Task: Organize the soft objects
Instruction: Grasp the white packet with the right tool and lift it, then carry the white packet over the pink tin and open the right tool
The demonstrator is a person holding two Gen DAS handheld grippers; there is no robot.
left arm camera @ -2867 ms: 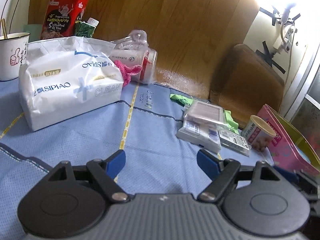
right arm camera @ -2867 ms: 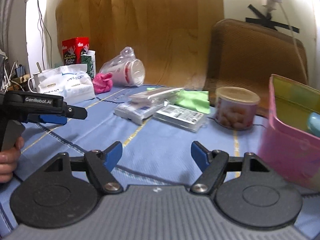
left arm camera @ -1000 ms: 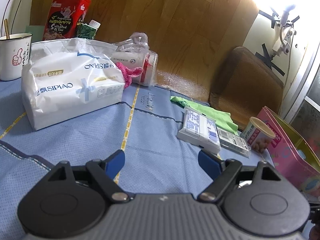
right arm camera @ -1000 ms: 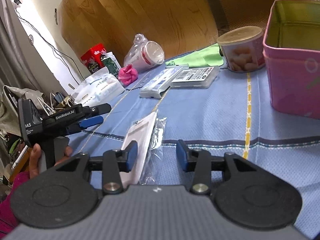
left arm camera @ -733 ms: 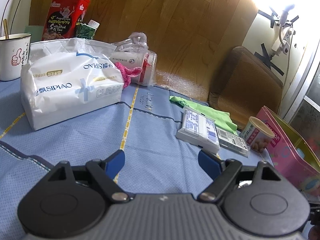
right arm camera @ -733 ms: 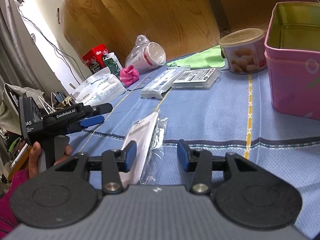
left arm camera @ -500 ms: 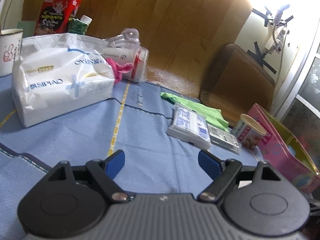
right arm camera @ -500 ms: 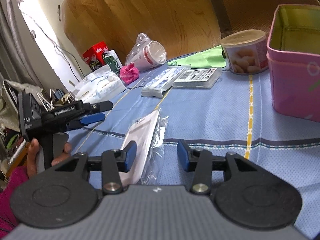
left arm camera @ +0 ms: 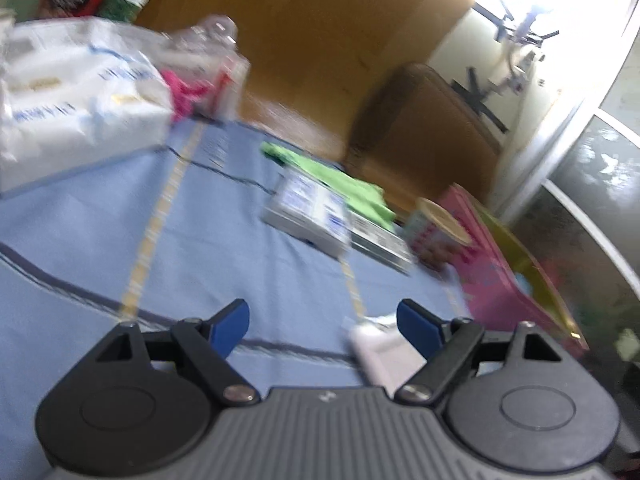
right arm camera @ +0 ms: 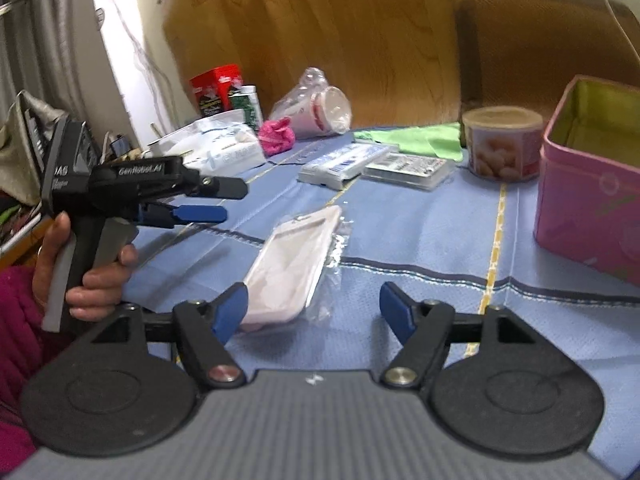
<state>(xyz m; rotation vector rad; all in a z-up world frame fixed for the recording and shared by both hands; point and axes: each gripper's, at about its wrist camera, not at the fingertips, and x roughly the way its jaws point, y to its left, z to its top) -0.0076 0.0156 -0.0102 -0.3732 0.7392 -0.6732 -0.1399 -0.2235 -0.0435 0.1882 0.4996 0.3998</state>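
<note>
A lived-in home. The bench [right arm camera: 420, 240] wears a blue cloth with yellow stripes and carries household clutter: a white tissue pack [right arm camera: 224, 148] at ten o'clock, a red snack tin [right arm camera: 214, 88] behind it, a pink tin box [right arm camera: 592, 200] at three o'clock, a nut can [right arm camera: 502, 142] beside it. Wood-grain panelling [right arm camera: 340, 32] and a brown upholstered chair back [right arm camera: 540, 40] stand at twelve o'clock.

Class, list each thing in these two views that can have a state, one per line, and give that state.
Right claw: open, jaws just widened, nothing gripped.
Left claw: open, empty.
Phone case: lying flat on the cloth, in its clear wrapper.
Pink tin: upright, lid off.
Snack can: upright, lid on.
Bagged cups: lying on their side.
Green cloth: spread flat.
</note>
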